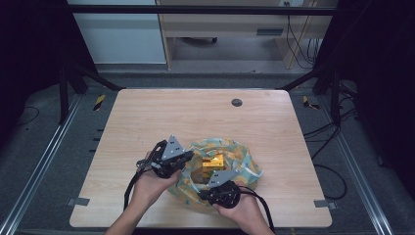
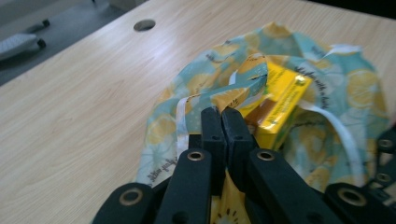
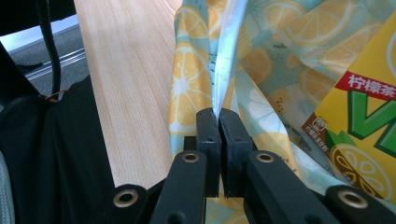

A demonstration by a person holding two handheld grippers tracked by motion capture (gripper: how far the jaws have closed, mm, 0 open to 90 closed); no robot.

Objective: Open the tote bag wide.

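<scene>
A fabric bag (image 1: 244,164) printed with lemons on teal lies on the wooden table (image 1: 195,112) near its front edge, its mouth held apart. Inside it sits a yellow drink carton (image 1: 214,161). My left gripper (image 1: 189,157) is at the bag's left side, and in the left gripper view it (image 2: 223,122) is shut on the bag's rim (image 2: 243,86), with the carton (image 2: 280,98) just beyond. My right gripper (image 1: 209,186) is at the bag's near side. In the right gripper view it (image 3: 218,120) is shut on a fold of the bag (image 3: 191,79), beside the carton (image 3: 369,121).
A round cable hole (image 1: 237,102) is set in the table's far middle. The bag's white strap (image 2: 345,135) loops over its right side. Black frame rails and loose cables run along the floor on both sides of the table.
</scene>
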